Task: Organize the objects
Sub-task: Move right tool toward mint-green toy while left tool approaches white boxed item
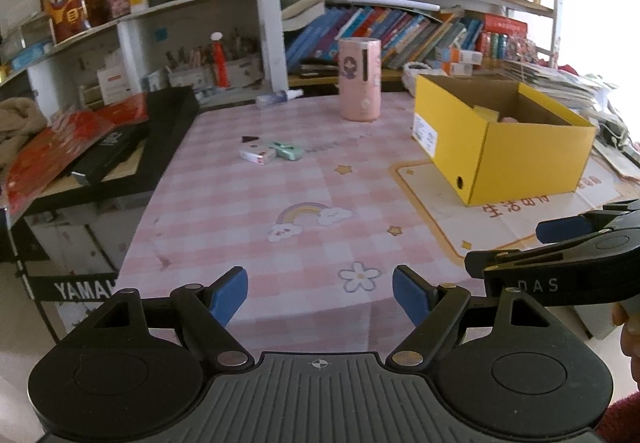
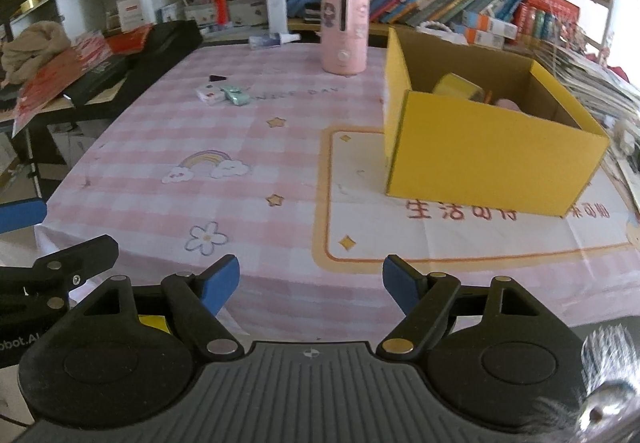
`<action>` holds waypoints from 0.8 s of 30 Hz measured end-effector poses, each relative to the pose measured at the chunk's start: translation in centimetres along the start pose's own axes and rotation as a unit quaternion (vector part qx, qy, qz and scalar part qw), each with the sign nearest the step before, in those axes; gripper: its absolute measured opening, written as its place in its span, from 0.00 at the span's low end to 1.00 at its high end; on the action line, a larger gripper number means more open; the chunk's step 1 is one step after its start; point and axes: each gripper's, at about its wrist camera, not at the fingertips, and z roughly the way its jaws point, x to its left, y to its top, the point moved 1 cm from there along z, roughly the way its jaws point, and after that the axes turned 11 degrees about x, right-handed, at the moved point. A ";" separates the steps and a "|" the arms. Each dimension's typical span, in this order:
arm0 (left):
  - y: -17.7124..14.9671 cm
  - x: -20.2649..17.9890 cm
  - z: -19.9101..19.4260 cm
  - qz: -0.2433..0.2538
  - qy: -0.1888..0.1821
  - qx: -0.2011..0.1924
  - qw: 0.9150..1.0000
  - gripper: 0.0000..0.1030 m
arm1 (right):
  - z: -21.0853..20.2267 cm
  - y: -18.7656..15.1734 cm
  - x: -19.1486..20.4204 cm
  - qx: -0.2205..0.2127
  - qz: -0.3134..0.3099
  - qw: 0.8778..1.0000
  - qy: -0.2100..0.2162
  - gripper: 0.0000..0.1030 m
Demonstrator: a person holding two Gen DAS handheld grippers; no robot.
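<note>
While both hand-held grippers (image 1: 320, 293) (image 2: 311, 285) gape empty: one yellow box (image 2: 492, 159), perhaps three small items (image 2: 224, 93).

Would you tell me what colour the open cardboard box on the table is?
The box is yellow outside, plain brown inside; the right wrist view shows it best.

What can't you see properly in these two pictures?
- Inside the yellow box: left view, the near wall hides most of it; right view shows only a yellow roll and something pink.
- Small items mid-table: both views, too small to name.
- Writing on the mat: right view, partly covered by the box.
</note>
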 end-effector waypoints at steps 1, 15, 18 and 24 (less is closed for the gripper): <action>0.0 0.2 0.0 -0.003 0.002 -0.001 1.000 0.79 | 0.1 0.2 0.2 -0.001 -0.004 1.000 0.001 0.75; 1.5 1.6 2.0 -0.024 0.029 0.011 0.999 0.79 | 3.2 3.2 1.0 0.010 -0.026 0.999 0.025 0.75; 2.4 2.2 2.8 -0.033 0.032 0.011 0.999 0.79 | 3.9 4.3 1.4 0.009 -0.037 0.999 0.029 0.75; 4.4 2.9 4.8 -0.041 0.039 0.015 0.998 0.79 | 5.8 7.3 1.3 0.011 -0.045 0.998 0.036 0.75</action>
